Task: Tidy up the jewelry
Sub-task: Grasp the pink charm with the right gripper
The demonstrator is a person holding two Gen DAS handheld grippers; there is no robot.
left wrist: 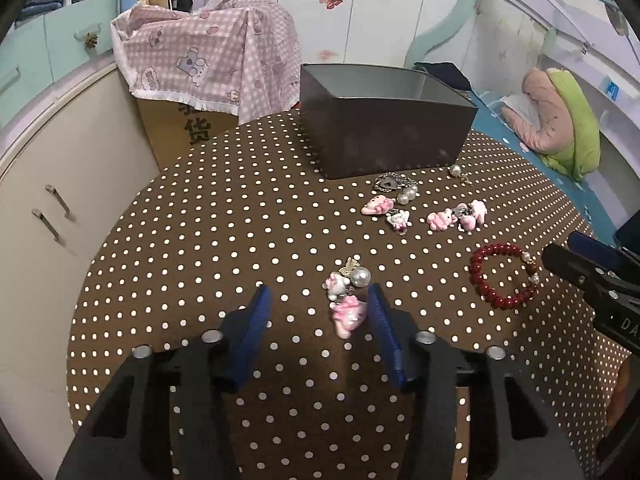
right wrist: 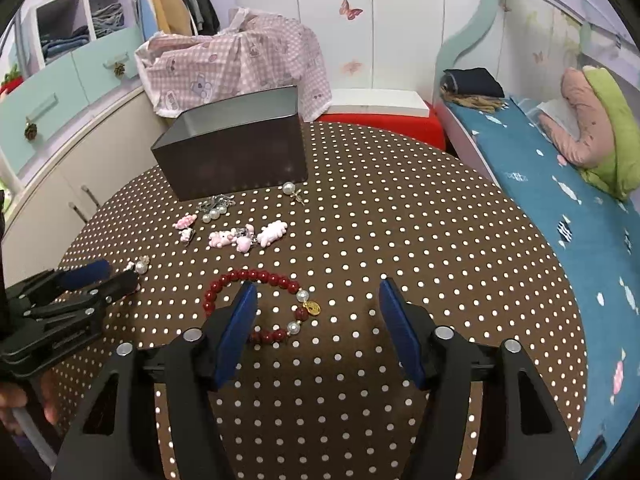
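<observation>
Claws both spread: your left claw brackets the pink charm, right claw seemingly above the red bracelet.

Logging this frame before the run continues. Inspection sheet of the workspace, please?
Surface: round table, brown dotted cloth.
Job's things: open dark box at the far side; red bracelet flat on the cloth; pink charms and pearl pieces scattered before the box; charm cluster by the left gripper.
Clutter: nothing seen on the table.
Grippers: left gripper open, cluster between its fingers, not clamped; right gripper open over the bracelet, holding nothing.
Cables: nothing seen.
Surroundings: bed, cabinets, checked cloth over a carton.
</observation>
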